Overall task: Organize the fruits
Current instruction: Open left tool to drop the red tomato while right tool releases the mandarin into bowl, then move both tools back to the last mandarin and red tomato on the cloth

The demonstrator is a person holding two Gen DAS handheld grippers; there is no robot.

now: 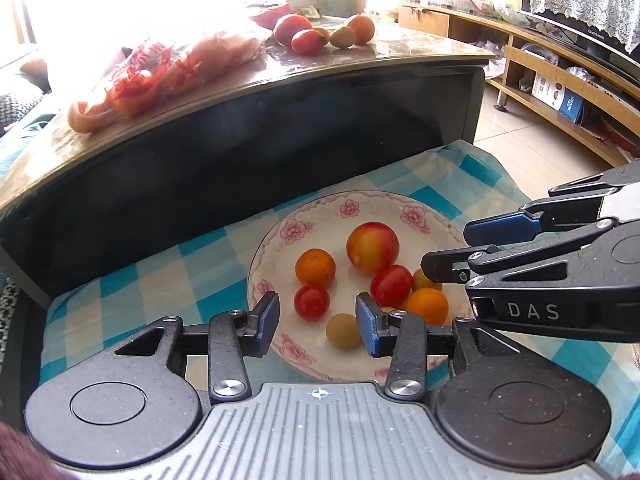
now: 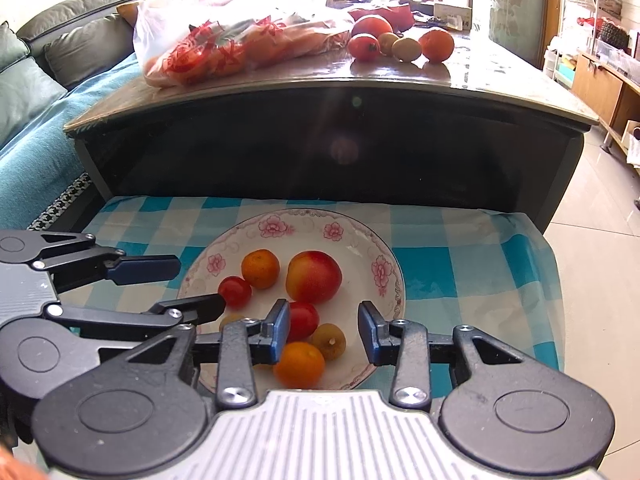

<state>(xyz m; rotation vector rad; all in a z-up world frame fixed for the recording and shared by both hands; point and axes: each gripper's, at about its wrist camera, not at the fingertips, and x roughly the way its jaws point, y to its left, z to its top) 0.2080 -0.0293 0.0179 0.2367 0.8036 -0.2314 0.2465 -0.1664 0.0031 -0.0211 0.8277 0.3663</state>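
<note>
Left tongs (image 1: 317, 322) hang spread and empty over the near rim of a floral-edged plate (image 1: 280, 236) on a blue-checked cloth (image 1: 160, 276). On the plate, from left: a cherry tomato (image 1: 311, 301), a small orange (image 1: 315, 267), a pale yellow-green fruit (image 1: 343, 331), a large red-yellow peach (image 1: 372, 246), a second tomato (image 1: 391, 285) and another orange (image 1: 427, 306). Right tongs (image 2: 324, 332), likewise spread and gripping nothing, hover beside them above the plate's right half. Behind, a dark tabletop (image 2: 500, 76) carries a red-printed plastic bag (image 2: 224, 36) and more loose fruit (image 2: 400, 42).
</note>
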